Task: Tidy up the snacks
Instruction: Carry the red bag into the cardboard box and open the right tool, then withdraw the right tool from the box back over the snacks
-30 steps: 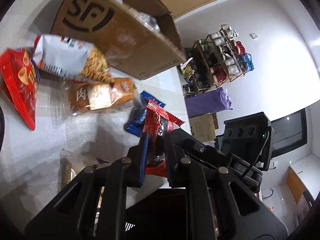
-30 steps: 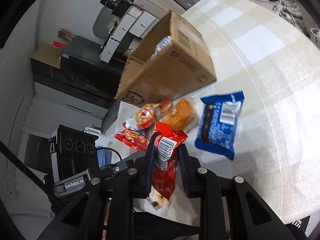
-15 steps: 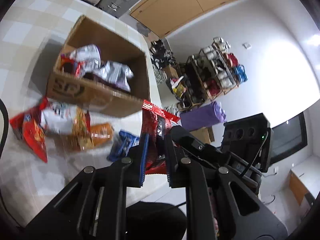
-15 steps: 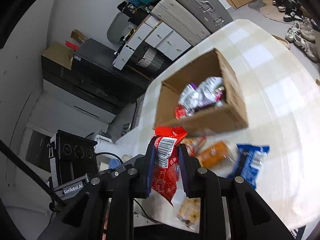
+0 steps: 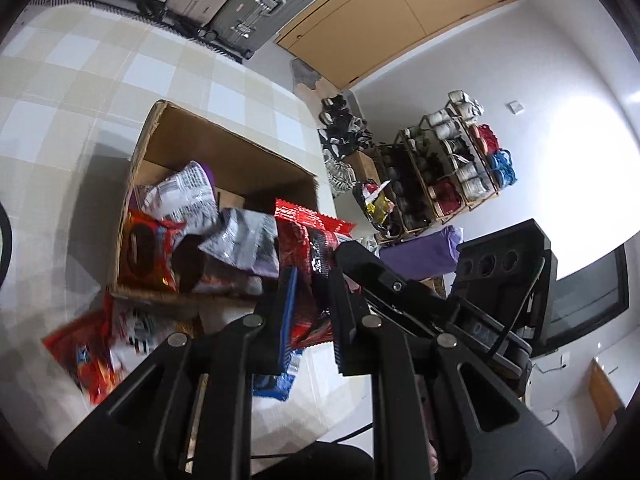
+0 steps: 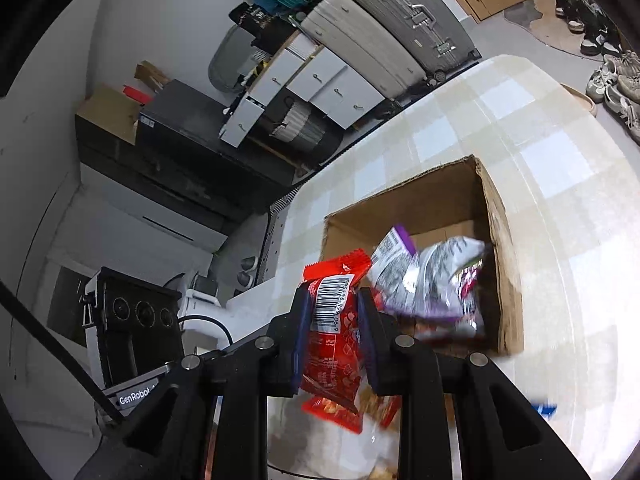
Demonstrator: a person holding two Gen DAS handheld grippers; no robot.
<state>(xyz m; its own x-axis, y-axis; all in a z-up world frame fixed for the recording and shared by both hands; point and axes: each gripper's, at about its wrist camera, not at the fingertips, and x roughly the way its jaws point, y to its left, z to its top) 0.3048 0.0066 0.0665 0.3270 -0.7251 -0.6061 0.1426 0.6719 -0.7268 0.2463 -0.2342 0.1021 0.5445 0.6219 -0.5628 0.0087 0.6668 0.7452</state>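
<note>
Left gripper [image 5: 310, 280] clamps a red-black snack packet [image 5: 308, 248]; right gripper [image 6: 334, 320] clamps a red barcoded packet [image 6: 332, 332]. Both hang at the near rim of the open cardboard box [image 5: 224, 152], 12 o'clock of each packet. The box holds silver-purple bags [image 6: 424, 276] and a red bag [image 5: 146, 248]. Loose packets [image 5: 86, 356] lie at 8 o'clock, blurred, brand unreadable. "GenRobot" [image 6: 136, 394] is printed on the other gripper. Bare checked tablecloth [image 5: 80, 80] beyond the box.

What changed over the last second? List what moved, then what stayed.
Both grippers rose and swung toward the cardboard box, so its open top with the packets inside now shows. No grip changed: the left gripper stays shut on its red snack packet, the right gripper on its red barcoded packet.
</note>
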